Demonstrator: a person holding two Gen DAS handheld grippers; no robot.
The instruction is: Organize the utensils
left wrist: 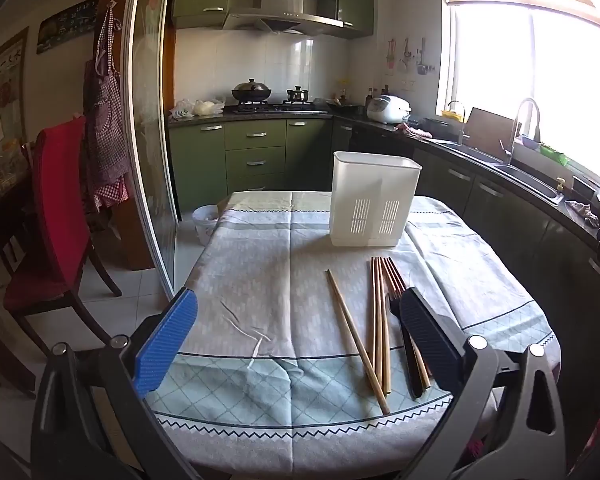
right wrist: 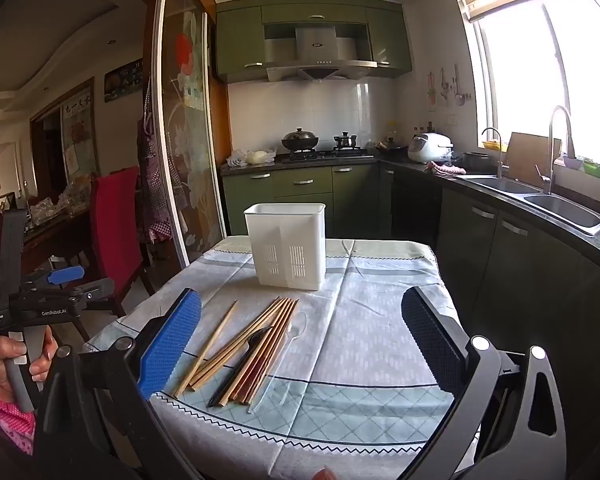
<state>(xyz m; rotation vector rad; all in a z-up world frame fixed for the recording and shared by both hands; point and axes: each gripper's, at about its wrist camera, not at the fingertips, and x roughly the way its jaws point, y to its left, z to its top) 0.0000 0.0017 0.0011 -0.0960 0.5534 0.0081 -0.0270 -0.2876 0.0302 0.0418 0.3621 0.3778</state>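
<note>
A white plastic utensil holder (left wrist: 374,200) (right wrist: 287,246) stands upright near the far end of the table. Several wooden chopsticks (left wrist: 378,320) (right wrist: 256,340) lie in a loose bundle in front of it, one chopstick (left wrist: 356,340) (right wrist: 208,350) apart on the left. A black fork (left wrist: 406,344) (right wrist: 240,364) lies among them, and a clear plastic spoon (right wrist: 288,352) lies to their right. My left gripper (left wrist: 300,332) is open and empty above the near table edge. My right gripper (right wrist: 300,340) is open and empty, above the chopsticks.
The table wears a grey and green tablecloth (left wrist: 260,280) (right wrist: 360,340). A red chair (left wrist: 60,220) (right wrist: 116,220) stands to the left. A small bin (left wrist: 206,224) sits on the floor. Green cabinets and a sink counter (right wrist: 540,200) run along the right.
</note>
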